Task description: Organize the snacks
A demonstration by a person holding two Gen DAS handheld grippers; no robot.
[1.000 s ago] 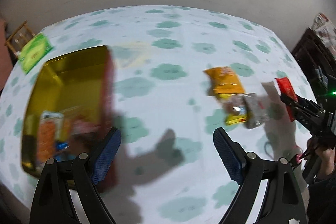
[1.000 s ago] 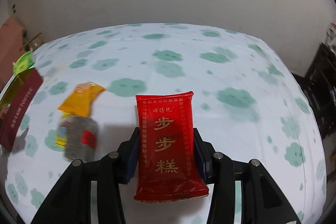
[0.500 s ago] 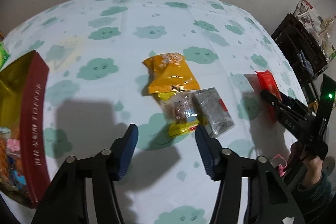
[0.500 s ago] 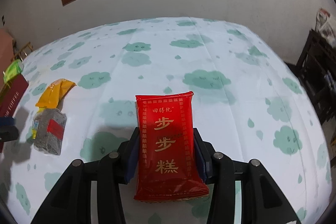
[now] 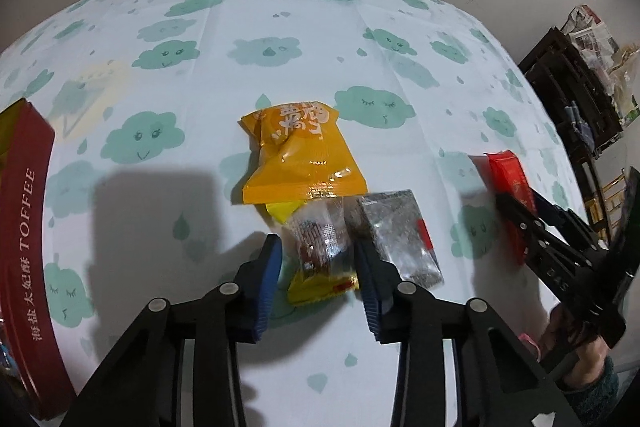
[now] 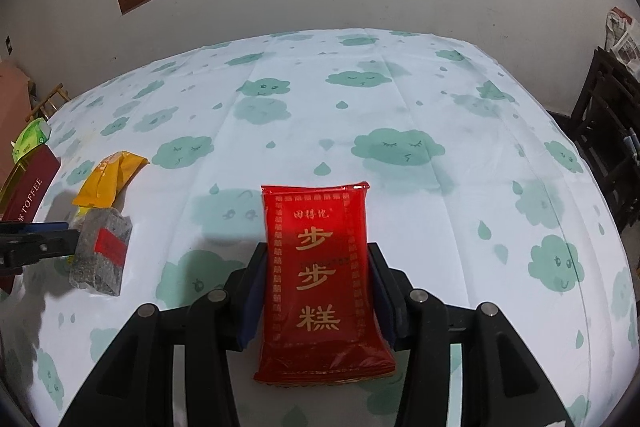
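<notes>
Left tool (image 5: 318, 259): its jaws are closing, one on each side of a small clear snack pack (image 5: 320, 243) with a yellow edge. The pads do not press it yet.
Right tool (image 6: 316, 291): its jaws are opening a little, but the pads are against both sides of a red snack pack (image 6: 320, 291) with gold letters.
Orange bag (image 5: 300, 159): lies flat on the bench (image 5: 280, 27), touching the far end of the clear pack.
Grey pack (image 5: 400, 239): just beside the clear pack, on its right.
Red toffee box (image 5: 28, 219): at the left edge of the bench, well apart from the snacks.
Bench cover: white with green clouds.
</notes>
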